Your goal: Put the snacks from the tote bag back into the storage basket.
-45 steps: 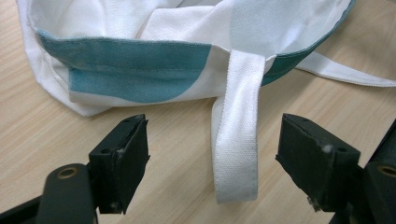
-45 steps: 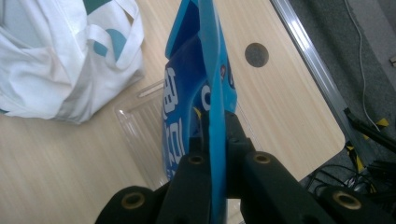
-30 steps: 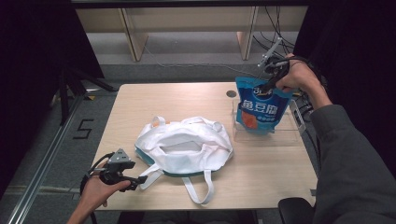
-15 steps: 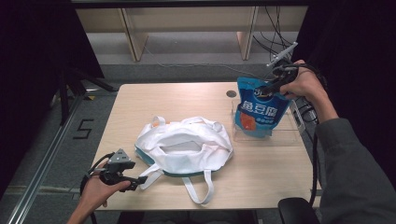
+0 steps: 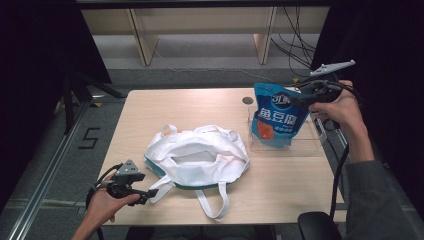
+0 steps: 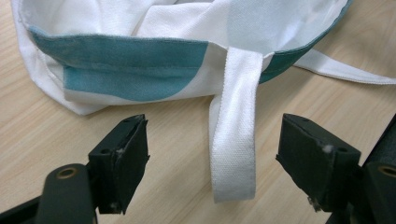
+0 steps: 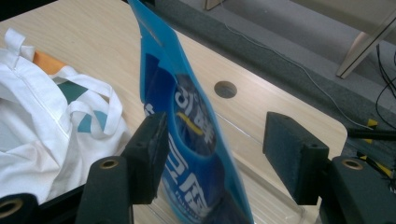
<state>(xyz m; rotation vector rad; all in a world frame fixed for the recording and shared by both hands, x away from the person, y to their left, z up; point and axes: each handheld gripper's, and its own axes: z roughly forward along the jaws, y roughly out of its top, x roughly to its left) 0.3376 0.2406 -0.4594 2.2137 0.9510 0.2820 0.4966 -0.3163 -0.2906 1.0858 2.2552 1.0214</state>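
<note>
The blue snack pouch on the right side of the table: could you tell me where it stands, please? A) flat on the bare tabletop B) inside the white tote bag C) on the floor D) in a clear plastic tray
D: the blue snack pouch stands upright in the clear plastic tray, apart from the white tote bag.

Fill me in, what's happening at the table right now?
A person works with a gripper in each hand. The right gripper is at the top of a blue snack pouch standing in a clear tray; its jaws have just been opening, and the pouch sits between them with one pad well clear of it. The left gripper waits open over a strap of the white tote bag lying on the table.
</note>
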